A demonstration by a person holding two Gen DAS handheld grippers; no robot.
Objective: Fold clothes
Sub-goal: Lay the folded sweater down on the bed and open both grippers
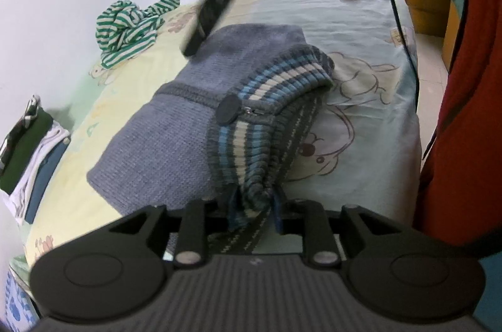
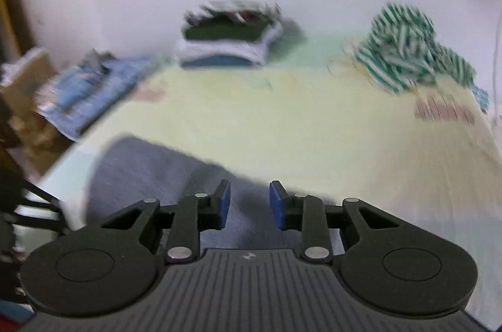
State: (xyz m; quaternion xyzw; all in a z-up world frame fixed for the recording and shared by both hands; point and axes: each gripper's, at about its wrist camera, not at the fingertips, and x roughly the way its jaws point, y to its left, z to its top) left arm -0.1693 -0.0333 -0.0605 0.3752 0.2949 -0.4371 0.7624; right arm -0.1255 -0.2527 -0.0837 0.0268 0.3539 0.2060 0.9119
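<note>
Left claw (image 1: 252,208), at 6 o'clock, pinches the striped collar of the sweater (image 1: 163,125) mid-bed (image 1: 360,18); right claw (image 2: 250,205) hovers parted, empty: release low, then smooth flat.

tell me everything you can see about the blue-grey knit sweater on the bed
The blue-grey knit sweater lies folded on the bed sheet, chunky knit, with a darker band across it. Its ribbed collar, striped blue, cream and grey, has a zip with a dark oval pull. The collar's edge sits between the left gripper pads. The right gripper hovers open above its plain body.
</note>
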